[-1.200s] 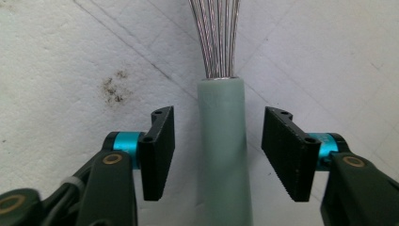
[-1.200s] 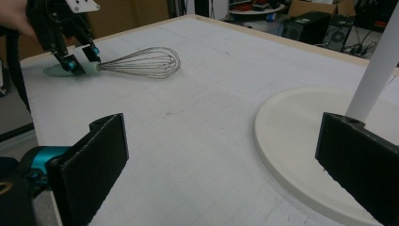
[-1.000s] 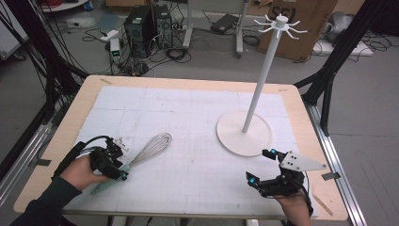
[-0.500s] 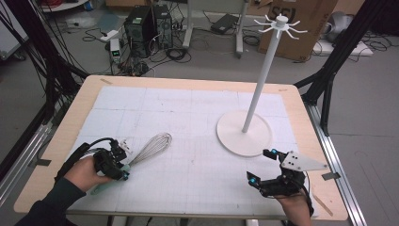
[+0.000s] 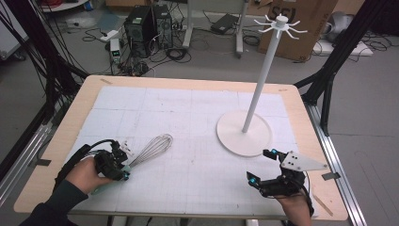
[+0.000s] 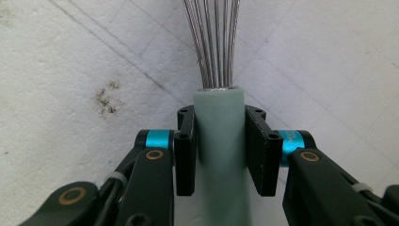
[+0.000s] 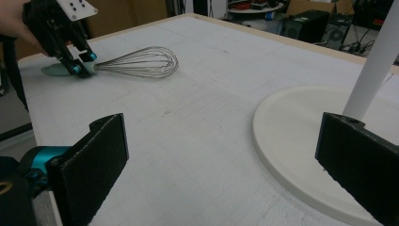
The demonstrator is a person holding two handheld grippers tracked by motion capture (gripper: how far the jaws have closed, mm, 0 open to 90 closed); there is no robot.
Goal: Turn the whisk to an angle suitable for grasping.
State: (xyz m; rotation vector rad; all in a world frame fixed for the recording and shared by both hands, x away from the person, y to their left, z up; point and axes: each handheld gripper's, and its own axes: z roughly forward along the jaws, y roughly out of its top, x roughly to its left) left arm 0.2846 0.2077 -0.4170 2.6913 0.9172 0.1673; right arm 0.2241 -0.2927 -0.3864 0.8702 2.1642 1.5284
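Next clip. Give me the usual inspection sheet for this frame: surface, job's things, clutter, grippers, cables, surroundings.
Surface: wooden table under a white gridded mat, faintly stained.
Job's things: whisk lying flat; white hook stand upright on its round base.
Clutter: nothing seen.
Grippers: left gripper jaws closed on the whisk's pale green handle; right gripper jaws wide open, holding nothing, near the stand's base.
Cables: black cable trailing from the left gripper.
Surroundings: computer towers, floor cables, cardboard box, black frame struts.
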